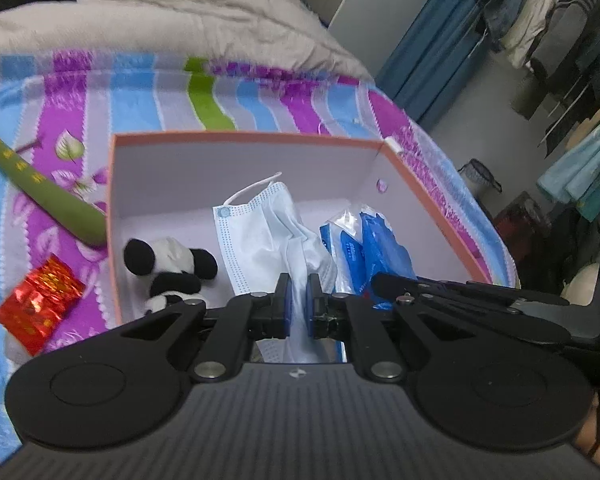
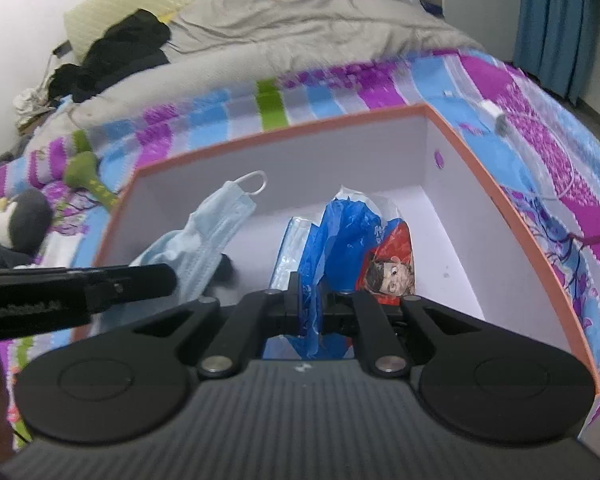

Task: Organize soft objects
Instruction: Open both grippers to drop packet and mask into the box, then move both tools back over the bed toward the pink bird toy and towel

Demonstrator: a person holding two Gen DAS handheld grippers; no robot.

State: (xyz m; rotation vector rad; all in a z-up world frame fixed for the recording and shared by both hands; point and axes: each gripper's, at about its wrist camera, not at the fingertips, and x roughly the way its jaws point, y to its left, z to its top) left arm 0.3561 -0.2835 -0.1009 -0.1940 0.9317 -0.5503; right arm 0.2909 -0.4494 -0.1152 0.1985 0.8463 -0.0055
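Observation:
An orange-rimmed box point(image 1: 244, 136) with white walls sits on the striped bed; it also shows in the right wrist view point(image 2: 340, 120). My left gripper point(image 1: 299, 288) is shut on a light blue face mask point(image 1: 260, 232), held inside the box; the mask also shows in the right wrist view point(image 2: 216, 224). My right gripper point(image 2: 309, 292) is shut on a blue snack packet point(image 2: 340, 240), held inside the box at the right; the packet also shows in the left wrist view point(image 1: 372, 244). A small panda plush point(image 1: 168, 268) lies in the box's left part.
A red foil packet point(image 1: 40, 300) and a long green soft object point(image 1: 40, 188) lie on the bedspread left of the box. A grey-white plush point(image 2: 16, 228) lies left of the box. A grey quilt point(image 1: 160, 24) is behind. Clothes point(image 1: 560, 20) hang at right.

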